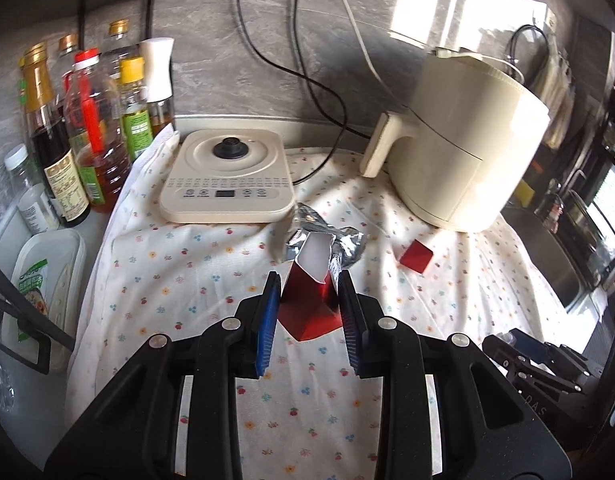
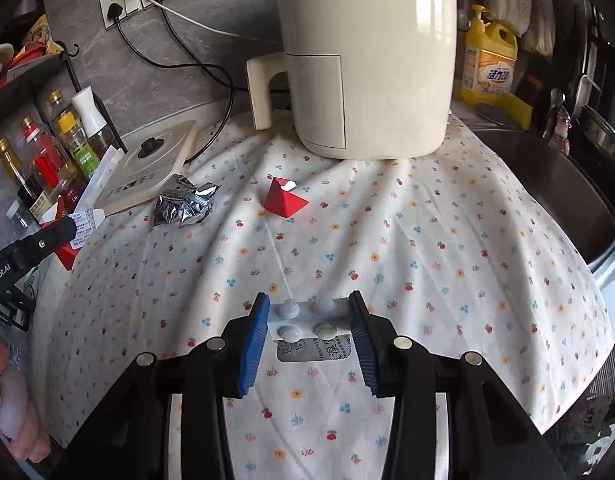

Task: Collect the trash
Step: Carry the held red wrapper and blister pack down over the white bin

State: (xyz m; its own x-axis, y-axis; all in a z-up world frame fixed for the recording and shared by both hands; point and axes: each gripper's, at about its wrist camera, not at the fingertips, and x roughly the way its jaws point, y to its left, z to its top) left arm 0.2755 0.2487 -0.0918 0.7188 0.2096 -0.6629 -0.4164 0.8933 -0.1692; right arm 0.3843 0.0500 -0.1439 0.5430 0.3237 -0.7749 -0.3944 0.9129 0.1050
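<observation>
My left gripper point(image 1: 307, 296) is shut on a torn red carton point(image 1: 307, 304) with a white inside, held above the floral cloth point(image 1: 187, 280); the carton also shows in the right wrist view point(image 2: 69, 240). My right gripper point(image 2: 309, 320) is shut on a pill blister pack point(image 2: 307, 320) low over the cloth. A crumpled silver foil wrapper point(image 1: 327, 240) lies just beyond the carton, also seen in the right wrist view point(image 2: 183, 206). A small red pyramid-shaped carton point(image 1: 416, 258) lies on the cloth, also seen in the right wrist view point(image 2: 285, 202).
A cream air fryer point(image 2: 367, 56) stands at the back. A cream kettle base point(image 1: 227, 178) sits left of it, with black cords. Several sauce bottles point(image 1: 87, 132) stand at the left. A sink point(image 2: 547, 184) and a yellow detergent bottle point(image 2: 489, 64) are on the right.
</observation>
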